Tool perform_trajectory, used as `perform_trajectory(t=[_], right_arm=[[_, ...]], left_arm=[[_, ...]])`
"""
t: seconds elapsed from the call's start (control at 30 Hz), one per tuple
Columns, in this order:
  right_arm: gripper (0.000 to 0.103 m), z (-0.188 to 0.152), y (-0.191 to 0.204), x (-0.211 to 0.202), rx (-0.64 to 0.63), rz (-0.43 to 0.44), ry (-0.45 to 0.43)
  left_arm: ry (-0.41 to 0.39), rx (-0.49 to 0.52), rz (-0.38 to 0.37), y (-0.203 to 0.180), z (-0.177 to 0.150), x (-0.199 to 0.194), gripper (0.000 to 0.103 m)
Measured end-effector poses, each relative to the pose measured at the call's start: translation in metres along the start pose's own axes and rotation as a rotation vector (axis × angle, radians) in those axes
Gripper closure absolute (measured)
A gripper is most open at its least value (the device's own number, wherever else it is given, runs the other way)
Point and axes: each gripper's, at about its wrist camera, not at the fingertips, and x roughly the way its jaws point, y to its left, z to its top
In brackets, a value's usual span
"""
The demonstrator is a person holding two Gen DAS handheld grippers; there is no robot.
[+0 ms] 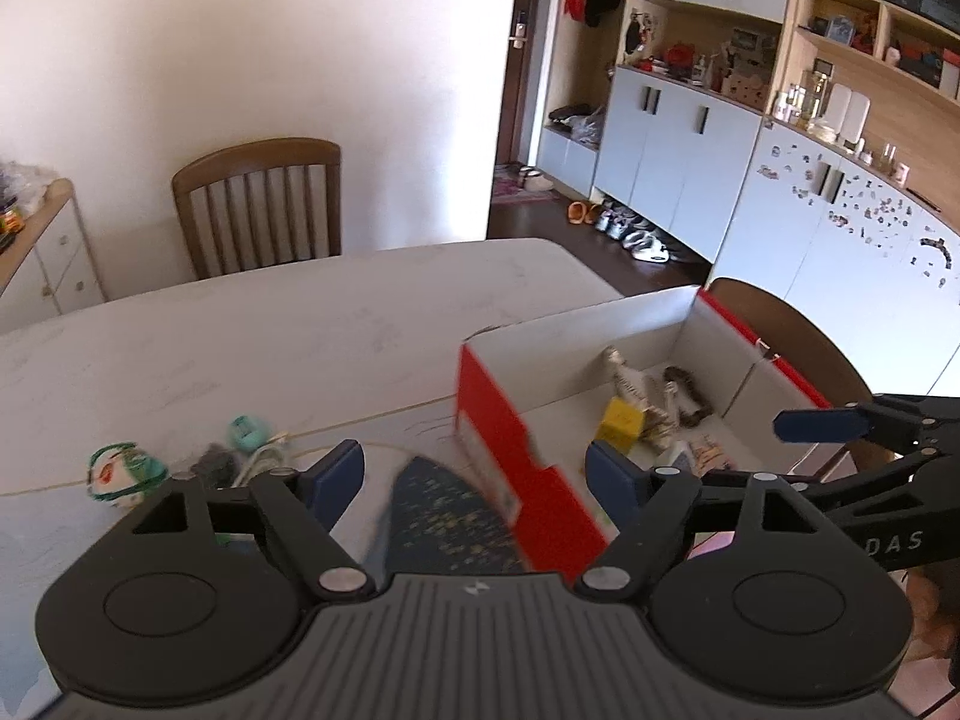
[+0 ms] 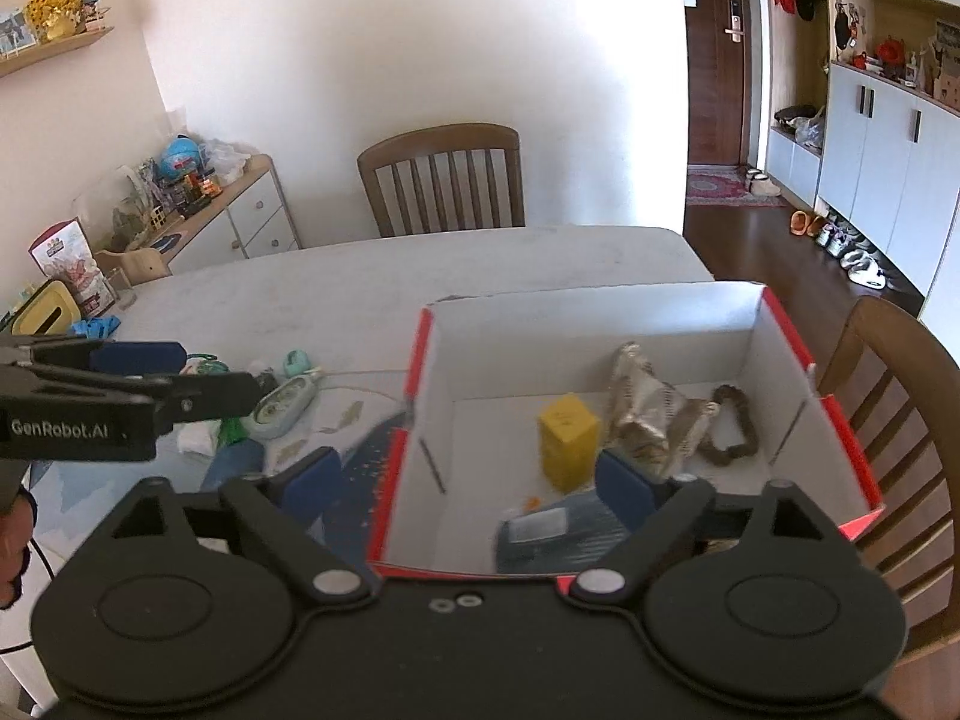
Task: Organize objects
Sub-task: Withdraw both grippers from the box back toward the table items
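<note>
both hand-held grippers wide open, empty: left hand-held gripper [image 1: 474, 474], right hand-held gripper [image 2: 474, 480]. next: take loose items [image 1: 129, 471] off counter [image 1: 270, 324], drop inside box [image 2: 744, 348], clear its wall.

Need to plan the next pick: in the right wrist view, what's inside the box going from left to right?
Yellow block → crinkled silver packet → brown hair tie, all on the floor of the red-edged box. A bluish flat packet lies nearer the camera, under the block, so I leave it out of the order.
</note>
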Motion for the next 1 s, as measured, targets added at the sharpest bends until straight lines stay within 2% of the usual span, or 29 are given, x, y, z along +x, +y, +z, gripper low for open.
perform_trajectory(t=[0.33,0.47,0.67,0.8,0.87,1.0], right_arm=[[0.010,-0.002,0.045,0.009,-0.014,0.000,-0.015],[0.010,-0.003,0.063,0.016,-0.030,-0.001,-0.003],[0.010,-0.005,0.090,0.029,-0.061,0.006,0.020],[0.010,-0.005,0.106,0.040,-0.079,0.009,0.035],[0.010,-0.004,0.113,0.047,-0.087,0.008,0.041],[0.010,-0.001,0.125,0.060,-0.098,0.001,0.049]], left_arm=[[0.000,-0.027,0.006,0.044,-0.020,-0.013,0.017],[0.003,-0.070,-0.009,0.065,-0.027,-0.017,0.001],[-0.026,-0.121,-0.001,0.102,-0.040,-0.022,0.000],[-0.035,-0.126,0.049,0.125,-0.052,-0.022,0.000],[-0.016,-0.157,0.031,0.140,-0.056,-0.020,0.000],[-0.031,-0.183,-0.001,0.162,-0.065,-0.019,0.000]])
